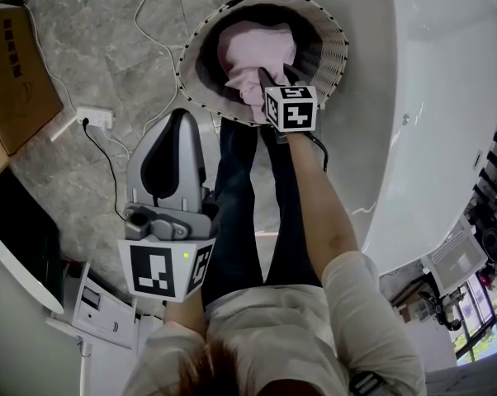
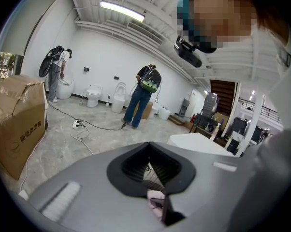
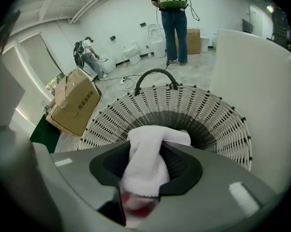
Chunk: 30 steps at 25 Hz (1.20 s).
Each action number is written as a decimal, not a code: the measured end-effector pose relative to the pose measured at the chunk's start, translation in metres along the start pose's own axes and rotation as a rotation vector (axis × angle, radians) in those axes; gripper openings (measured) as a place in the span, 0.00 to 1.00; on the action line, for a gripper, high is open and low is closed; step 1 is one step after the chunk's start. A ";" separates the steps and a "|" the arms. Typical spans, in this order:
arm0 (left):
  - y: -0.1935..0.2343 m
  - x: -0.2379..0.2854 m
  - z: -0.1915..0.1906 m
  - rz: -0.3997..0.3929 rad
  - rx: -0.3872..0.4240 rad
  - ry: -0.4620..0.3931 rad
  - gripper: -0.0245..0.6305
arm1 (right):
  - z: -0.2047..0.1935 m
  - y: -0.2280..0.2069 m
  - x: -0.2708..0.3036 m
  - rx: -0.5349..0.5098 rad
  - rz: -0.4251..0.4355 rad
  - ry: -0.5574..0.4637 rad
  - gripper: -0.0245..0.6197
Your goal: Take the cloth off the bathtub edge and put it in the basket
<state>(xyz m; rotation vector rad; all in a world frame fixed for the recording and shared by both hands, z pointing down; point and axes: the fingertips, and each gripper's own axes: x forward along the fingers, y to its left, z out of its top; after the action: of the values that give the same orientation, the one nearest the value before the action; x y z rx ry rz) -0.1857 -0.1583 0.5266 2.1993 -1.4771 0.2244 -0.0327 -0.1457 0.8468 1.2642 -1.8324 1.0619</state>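
Cloth [image 1: 248, 48], pink, sits clamped in the right gripper [image 1: 267, 82] inside the basket [image 1: 333, 56] rim. Left gripper [image 1: 179, 118] holds nothing, its jaws together.

We see a bright, evenly lit room. A long white ceiling strip lamp [image 2: 122, 9], high above and ahead of the left gripper [image 1: 180, 115], glows without flare. The glossy white bathtub [image 1: 430, 97], to the right of the right gripper [image 1: 261, 77], is nearly blown out and shows little surface detail. The pale pink cloth [image 3: 145, 163] washes out to white between that gripper's jaws, and its part nearest the lens is soft. Both gripper views bend straight lines and fall to black at the corners, and their grey housings blur close to the lens. Shadows are soft, and the inside of the round white wicker basket [image 1: 331, 52] is dim.
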 end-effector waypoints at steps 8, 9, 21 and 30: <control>-0.004 -0.001 0.002 -0.001 -0.002 -0.009 0.11 | 0.009 -0.003 -0.006 -0.017 -0.001 -0.035 0.25; -0.004 -0.001 0.002 -0.001 -0.005 -0.010 0.11 | 0.009 -0.004 -0.007 -0.017 -0.004 -0.037 0.25; -0.013 -0.002 0.008 -0.008 -0.007 -0.028 0.11 | 0.023 -0.010 -0.025 0.000 -0.019 -0.111 0.21; -0.016 -0.002 0.016 -0.004 -0.012 -0.043 0.11 | 0.028 -0.016 -0.039 0.006 -0.060 -0.134 0.10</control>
<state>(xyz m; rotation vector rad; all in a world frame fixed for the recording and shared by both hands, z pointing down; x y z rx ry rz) -0.1740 -0.1591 0.5075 2.2103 -1.4932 0.1672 -0.0068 -0.1577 0.8045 1.4149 -1.8788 0.9720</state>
